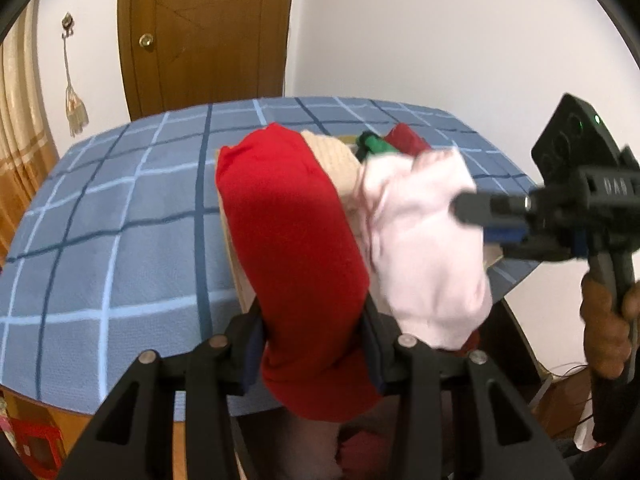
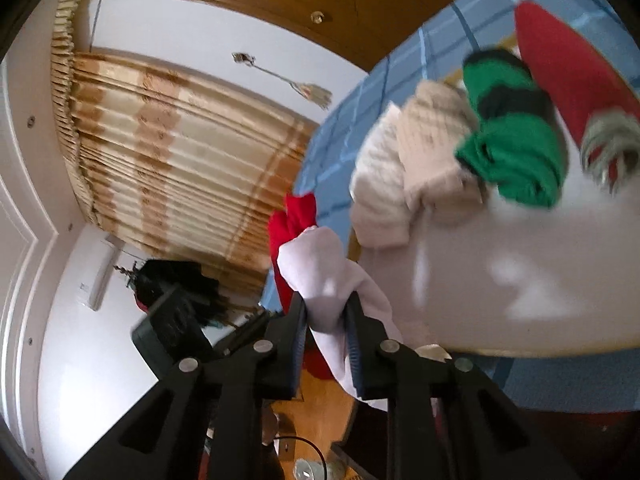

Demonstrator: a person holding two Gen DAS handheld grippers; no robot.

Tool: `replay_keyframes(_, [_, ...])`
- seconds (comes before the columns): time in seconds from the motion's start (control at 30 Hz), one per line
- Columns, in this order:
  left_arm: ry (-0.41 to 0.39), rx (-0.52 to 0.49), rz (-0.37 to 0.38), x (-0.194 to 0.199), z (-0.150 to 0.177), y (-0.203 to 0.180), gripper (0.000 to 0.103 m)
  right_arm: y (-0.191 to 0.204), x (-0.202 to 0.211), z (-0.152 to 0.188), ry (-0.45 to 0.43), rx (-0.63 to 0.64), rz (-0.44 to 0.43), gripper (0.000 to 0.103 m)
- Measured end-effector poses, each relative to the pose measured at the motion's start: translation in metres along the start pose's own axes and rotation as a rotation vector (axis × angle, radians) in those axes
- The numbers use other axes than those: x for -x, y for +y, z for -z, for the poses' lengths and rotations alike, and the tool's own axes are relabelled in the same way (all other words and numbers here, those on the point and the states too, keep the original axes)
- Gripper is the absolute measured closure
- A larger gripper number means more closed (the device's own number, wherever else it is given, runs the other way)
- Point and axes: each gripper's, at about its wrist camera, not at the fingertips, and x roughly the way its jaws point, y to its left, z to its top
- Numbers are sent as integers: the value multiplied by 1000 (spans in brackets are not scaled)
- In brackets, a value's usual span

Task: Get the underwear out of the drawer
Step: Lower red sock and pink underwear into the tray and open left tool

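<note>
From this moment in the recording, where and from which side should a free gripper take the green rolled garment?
Grip the green roll across its rounded middle, coming from above. It lies on top of the pile, beside the cream garment and the red piece, so its sides look crowded while its top is bare. Both grippers are busy now: left gripper on the red garment, right gripper on the pale pink one.

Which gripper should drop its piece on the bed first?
Probably the left gripper. It is shut on the red underwear directly over the blue checked bedspread. The right gripper, clamped on the white piece, sits off the bed's edge, further away.
</note>
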Motion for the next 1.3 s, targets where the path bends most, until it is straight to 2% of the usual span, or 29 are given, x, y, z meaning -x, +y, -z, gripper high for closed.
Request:
replay_keyframes(0.13, [-1,-13,-16,-3,-10,-1,62,1,5,-18,-53,-58,-48,82])
replay_keyframes(0.23, [13,-25,-19,-11,-16,-4,62,-8,0,-30,-80,-112,-53,82])
replay_keyframes(0.4, [55,-55,-26,-21,-27,-10,62,-40,-24,-33,-1,-284,-53,82])
replay_keyframes(0.5, [60,-71,-42,-18,-30,-10,62,-39,-25,-31,18,-286,-34,82])
replay_keyframes(0.57, [55,-69,-44,-15,-31,-8,62,-34,-23,-30,29,-292,-60,82])
replay_keyframes(0.63, [44,-69,-35,-10,-30,-5,62,-17,-14,-29,30,-234,-63,82])
replay_keyframes(0.7, [42,-72,-38,-10,-30,-4,62,1,-4,-29,5,-139,6,82])
replay_keyframes(0.8, [52,-68,-42,-19,-30,-2,62,20,3,-29,-47,19,177,82])
replay_keyframes(0.83, [59,-62,-42,-23,-30,-2,62,18,2,-30,-55,35,238,82])
replay_keyframes(0.93, [75,-55,-37,-34,-29,-1,62,5,-12,-33,-6,34,325,81])
replay_keyframes(1.03, [84,-53,-39,-40,-29,-3,62,-2,-27,-34,21,48,365,81])
replay_keyframes(1.2, [82,-39,-28,-40,-28,0,62,-1,-45,-33,50,73,360,81])
replay_keyframes(1.3, [86,-25,-23,-44,-28,2,62,-4,-57,-37,52,81,401,80])
